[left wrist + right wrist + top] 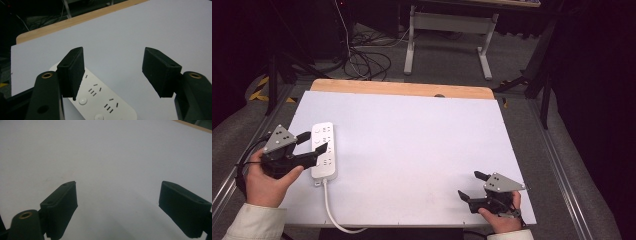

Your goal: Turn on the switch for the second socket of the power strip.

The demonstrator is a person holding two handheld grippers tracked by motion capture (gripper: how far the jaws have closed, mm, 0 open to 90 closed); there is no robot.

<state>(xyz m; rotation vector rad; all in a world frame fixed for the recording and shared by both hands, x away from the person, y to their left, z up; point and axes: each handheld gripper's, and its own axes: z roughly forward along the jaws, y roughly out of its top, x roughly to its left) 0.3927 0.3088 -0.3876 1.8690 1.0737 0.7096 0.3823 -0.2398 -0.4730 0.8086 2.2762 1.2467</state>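
I judge the step in hand as the release of the power strip (324,150) onto the white desk (412,145); the strip lies flat near the desk's left edge, its cord (331,210) trailing off the near edge. The next move calls for a clean withdrawal of the left gripper (314,145) without nudging the strip. Its fingers (72,72) stand apart above the strip, clamped on nothing; the strip sits below and between them. The right gripper (469,186) rests well apart from the strip, fingers (61,207) spread wide over bare desk, empty.
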